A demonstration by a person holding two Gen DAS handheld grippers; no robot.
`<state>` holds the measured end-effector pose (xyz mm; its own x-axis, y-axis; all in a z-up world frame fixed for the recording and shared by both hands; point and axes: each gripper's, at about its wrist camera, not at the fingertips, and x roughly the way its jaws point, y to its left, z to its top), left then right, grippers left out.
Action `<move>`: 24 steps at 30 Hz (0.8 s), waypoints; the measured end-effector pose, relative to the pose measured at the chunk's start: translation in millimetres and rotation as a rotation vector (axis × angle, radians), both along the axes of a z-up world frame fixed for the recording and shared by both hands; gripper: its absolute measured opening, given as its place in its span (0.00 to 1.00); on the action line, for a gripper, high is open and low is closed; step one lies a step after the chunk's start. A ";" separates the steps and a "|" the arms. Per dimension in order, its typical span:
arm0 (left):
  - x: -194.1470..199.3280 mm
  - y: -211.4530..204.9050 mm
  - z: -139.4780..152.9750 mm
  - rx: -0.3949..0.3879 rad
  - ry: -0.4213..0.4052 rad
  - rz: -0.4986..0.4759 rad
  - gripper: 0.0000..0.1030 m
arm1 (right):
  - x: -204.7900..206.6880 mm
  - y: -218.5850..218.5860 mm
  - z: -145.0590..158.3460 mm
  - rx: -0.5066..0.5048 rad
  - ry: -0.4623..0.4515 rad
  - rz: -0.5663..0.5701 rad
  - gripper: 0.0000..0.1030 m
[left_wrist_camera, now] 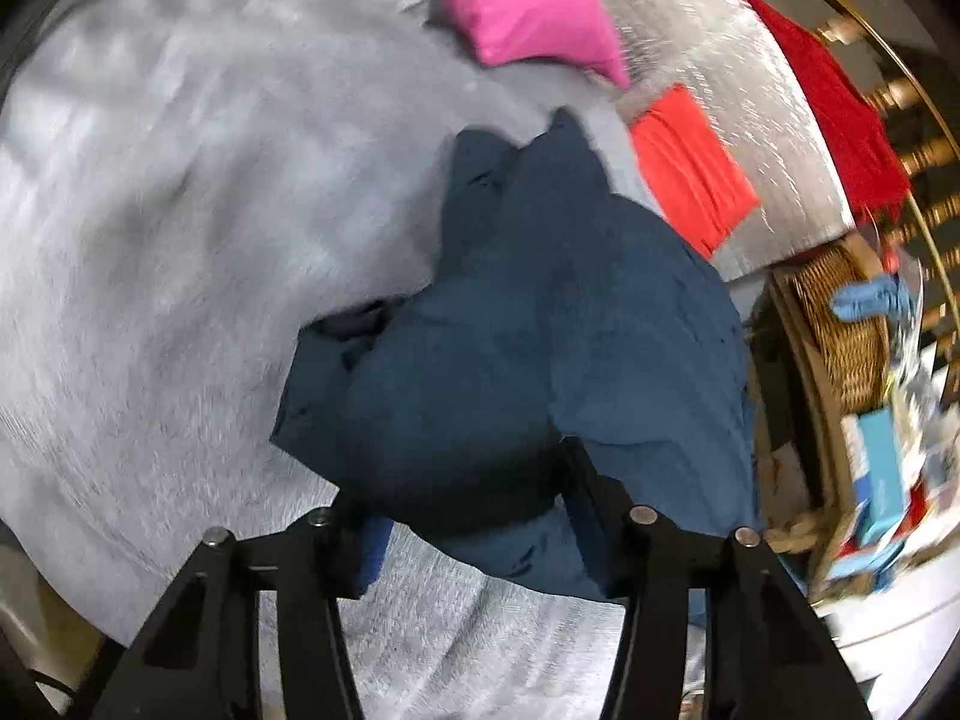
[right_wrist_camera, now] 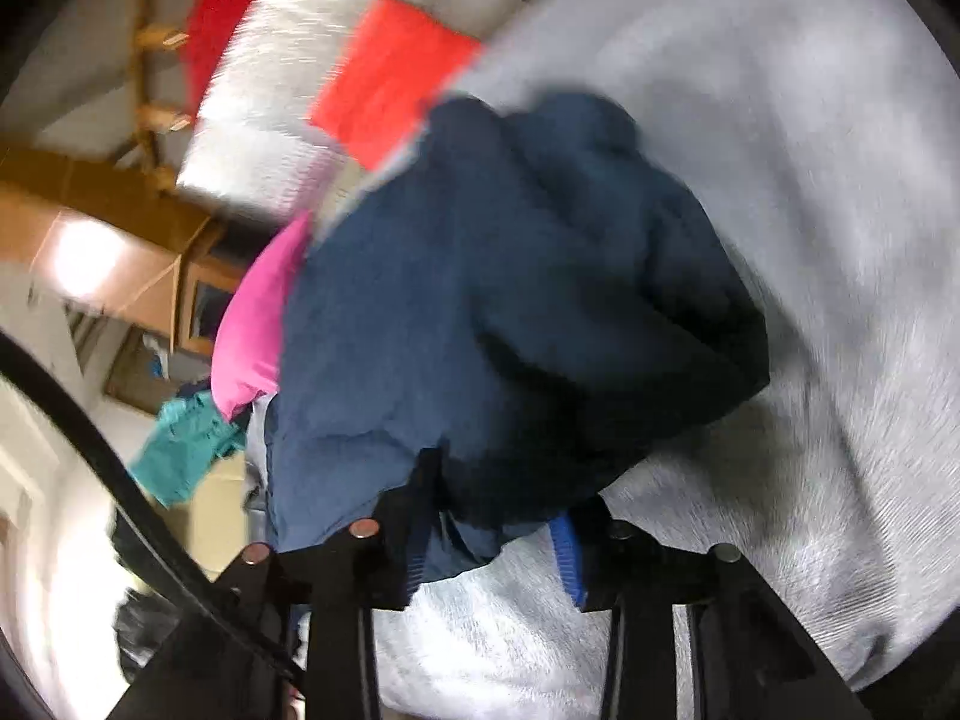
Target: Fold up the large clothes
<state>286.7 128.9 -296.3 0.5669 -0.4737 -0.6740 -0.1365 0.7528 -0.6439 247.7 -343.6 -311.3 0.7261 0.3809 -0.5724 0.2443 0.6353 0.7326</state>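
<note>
A dark navy garment point(left_wrist_camera: 540, 330) lies bunched on a grey blanket point(left_wrist_camera: 150, 210). My left gripper point(left_wrist_camera: 474, 522) is shut on its near edge, and a thick fold of the fabric fills the gap between the black fingers. In the right wrist view the same navy garment point(right_wrist_camera: 480, 270) bulges up in a heap in front of the camera. My right gripper point(right_wrist_camera: 495, 534) is shut on a hanging edge of it, and a blue pad point(right_wrist_camera: 567, 558) shows on the right-hand finger. Both views are blurred.
A pink cloth point(left_wrist_camera: 522, 0), a folded orange-red cloth point(left_wrist_camera: 690, 162) and a red cloth point(left_wrist_camera: 840, 114) lie beyond the garment. A wicker basket point(left_wrist_camera: 840, 324) and boxes point(left_wrist_camera: 882, 468) stand beside the bed. A teal cloth point(right_wrist_camera: 180, 450) and wooden furniture point(right_wrist_camera: 120, 228) sit at the left.
</note>
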 end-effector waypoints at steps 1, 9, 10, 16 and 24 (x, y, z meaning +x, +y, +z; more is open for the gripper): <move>-1.1 -2.2 4.4 0.021 -0.021 -0.007 0.50 | -3.2 4.7 9.1 -0.051 -0.031 0.006 0.36; -1.0 3.7 -7.9 0.020 0.078 0.011 0.63 | -3.6 9.7 1.1 -0.079 0.077 0.050 0.37; -6.4 4.9 -1.2 0.044 0.064 0.007 0.63 | -6.2 13.2 6.8 -0.091 0.074 0.071 0.37; -37.6 9.2 46.7 0.251 -0.135 0.048 0.77 | -25.9 35.0 51.1 -0.221 -0.029 0.180 0.37; -14.2 -53.7 22.8 0.542 -0.083 -0.137 0.82 | 10.9 28.7 42.3 -0.365 0.038 0.077 0.37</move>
